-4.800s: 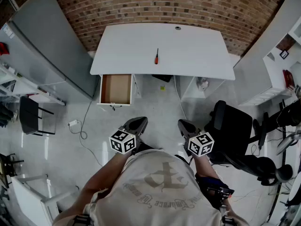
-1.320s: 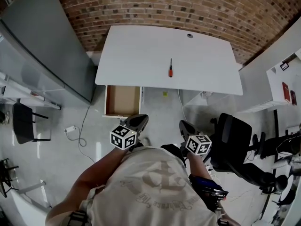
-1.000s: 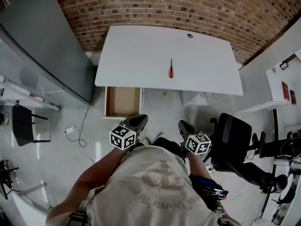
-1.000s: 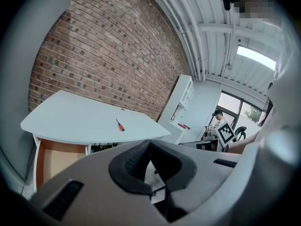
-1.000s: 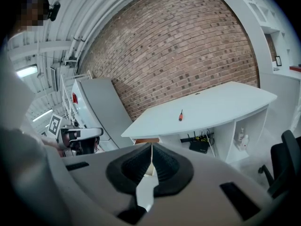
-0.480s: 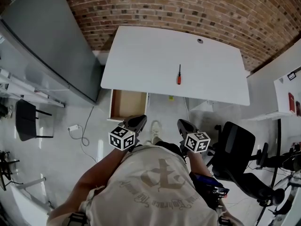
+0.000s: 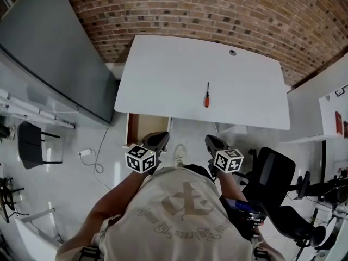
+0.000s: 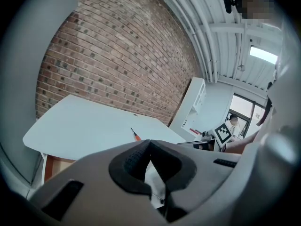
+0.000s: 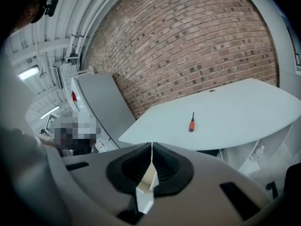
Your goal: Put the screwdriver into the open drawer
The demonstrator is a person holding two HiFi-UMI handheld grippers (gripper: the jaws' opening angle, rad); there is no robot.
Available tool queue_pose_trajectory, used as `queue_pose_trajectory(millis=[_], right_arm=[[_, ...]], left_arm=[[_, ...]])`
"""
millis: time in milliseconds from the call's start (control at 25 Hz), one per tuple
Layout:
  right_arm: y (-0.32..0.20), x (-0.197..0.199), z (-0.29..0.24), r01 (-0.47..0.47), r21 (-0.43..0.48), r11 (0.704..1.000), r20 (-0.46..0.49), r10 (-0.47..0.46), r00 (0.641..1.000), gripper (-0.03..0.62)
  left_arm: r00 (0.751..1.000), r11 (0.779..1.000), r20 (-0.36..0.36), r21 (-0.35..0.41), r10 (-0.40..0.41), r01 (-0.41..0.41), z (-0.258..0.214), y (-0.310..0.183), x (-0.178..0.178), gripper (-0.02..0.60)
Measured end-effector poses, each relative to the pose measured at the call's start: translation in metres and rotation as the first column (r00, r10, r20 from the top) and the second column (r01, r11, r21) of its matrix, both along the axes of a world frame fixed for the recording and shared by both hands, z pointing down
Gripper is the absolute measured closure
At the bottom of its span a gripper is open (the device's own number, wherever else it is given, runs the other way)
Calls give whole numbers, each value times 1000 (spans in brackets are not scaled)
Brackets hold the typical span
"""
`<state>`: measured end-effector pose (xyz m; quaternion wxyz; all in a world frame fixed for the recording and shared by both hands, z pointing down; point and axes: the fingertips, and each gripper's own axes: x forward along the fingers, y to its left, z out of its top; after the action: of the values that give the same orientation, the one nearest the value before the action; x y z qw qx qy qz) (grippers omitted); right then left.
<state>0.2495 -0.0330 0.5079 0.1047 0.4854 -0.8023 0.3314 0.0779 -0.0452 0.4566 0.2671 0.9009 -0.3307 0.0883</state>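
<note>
- Brick wall behind white worktop (image 7: 163, 75); screwdriver (image 7: 206, 98) lies near its front edge, well apart from both tongs.
- Left tongs (image 7: 159, 137): closed together, empty, near the open drawer (image 7: 139, 128) front.
- Right tongs (image 7: 210, 140): closed together, empty, screwdriver straight ahead.

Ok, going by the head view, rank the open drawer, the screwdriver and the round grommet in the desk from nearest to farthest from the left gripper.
1. The open drawer: just ahead of the left gripper, under the left end of the desk.
2. The screwdriver: on the desktop, ahead and to the right.
3. The round grommet: near the desk's back edge, further right.
</note>
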Motion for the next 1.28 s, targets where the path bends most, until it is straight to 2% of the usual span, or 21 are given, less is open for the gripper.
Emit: queue_pose_trajectory(millis=[480,1280], right_arm=[[-63,8,14,44,-45,998,-37,-46,998,569],[-172,42,69,71,-170,983,-134,-94,986,569]], left_arm=[[999,998,3,-41,-46,46,13,-52,4,561],[992,986,46,-115,-113,118,45,-122,22,561]])
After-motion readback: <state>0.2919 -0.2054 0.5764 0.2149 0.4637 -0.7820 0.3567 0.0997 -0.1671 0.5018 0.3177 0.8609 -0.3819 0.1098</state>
